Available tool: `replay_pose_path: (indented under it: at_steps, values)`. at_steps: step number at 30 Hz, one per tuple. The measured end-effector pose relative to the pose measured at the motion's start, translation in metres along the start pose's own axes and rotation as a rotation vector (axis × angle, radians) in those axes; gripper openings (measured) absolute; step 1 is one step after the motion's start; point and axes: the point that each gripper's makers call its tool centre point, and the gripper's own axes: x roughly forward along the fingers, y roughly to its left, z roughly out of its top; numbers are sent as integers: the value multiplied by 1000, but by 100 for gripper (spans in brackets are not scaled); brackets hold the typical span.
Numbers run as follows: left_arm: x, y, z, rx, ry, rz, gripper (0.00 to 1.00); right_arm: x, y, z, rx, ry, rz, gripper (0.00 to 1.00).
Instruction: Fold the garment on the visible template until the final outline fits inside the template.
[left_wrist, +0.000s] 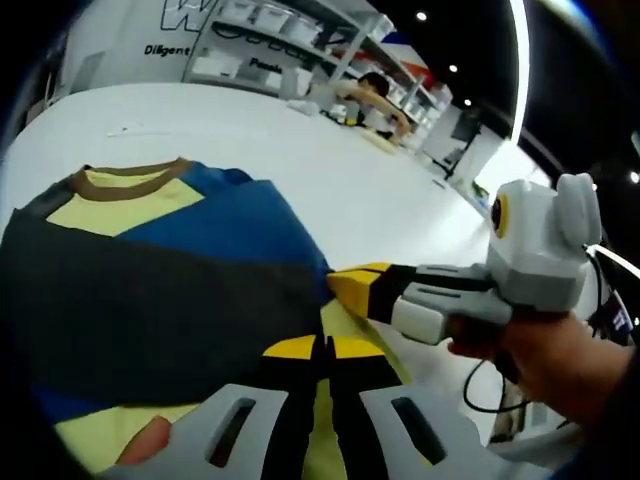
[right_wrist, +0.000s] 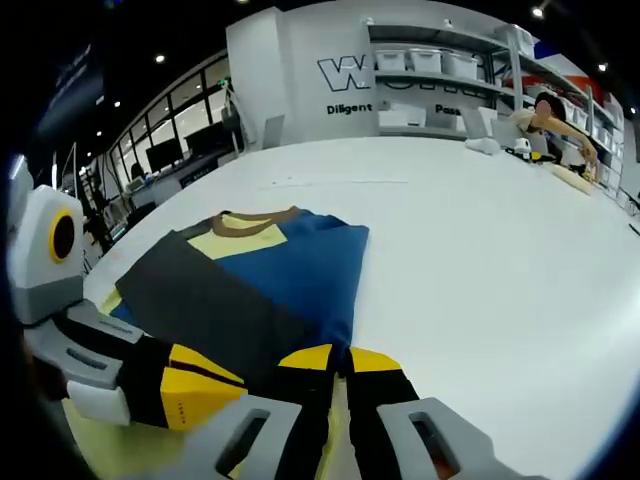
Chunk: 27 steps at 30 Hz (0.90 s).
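Note:
The garment is a colour-block shirt with a brown collar and yellow, blue and dark grey panels, lying flat on the white table. My left gripper has its yellow-tipped jaws pressed together over the shirt's pale yellow lower part, by the dark panel's edge. My right gripper comes in from the right, held by a hand, its tips closed at the blue panel's edge. In the right gripper view the garment lies ahead, the right gripper is shut at its near edge, and the left gripper is on the left.
Bare white table stretches to the right of the shirt and beyond it. A person works at the far end of the table. Shelving with white bins lines the back wall. A cable hangs by the table's edge.

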Motion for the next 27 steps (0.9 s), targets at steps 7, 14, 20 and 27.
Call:
replay_pose_path:
  at_steps: [7,14,20,27]
  values:
    - [2,-3,-5,4,8,-17,4,0,0,0,-2,0,-2,1]
    - [2,-4,-5,2,6,-20,4,0,0,0,-14,0,-11,2]
    - [2,-3,-5,7,4,-20,4,-4,-6,-2,3,14,-43,6]
    - [2,-3,-4,5,1,-21,3,-2,-3,-1,-58,24,-38,5]
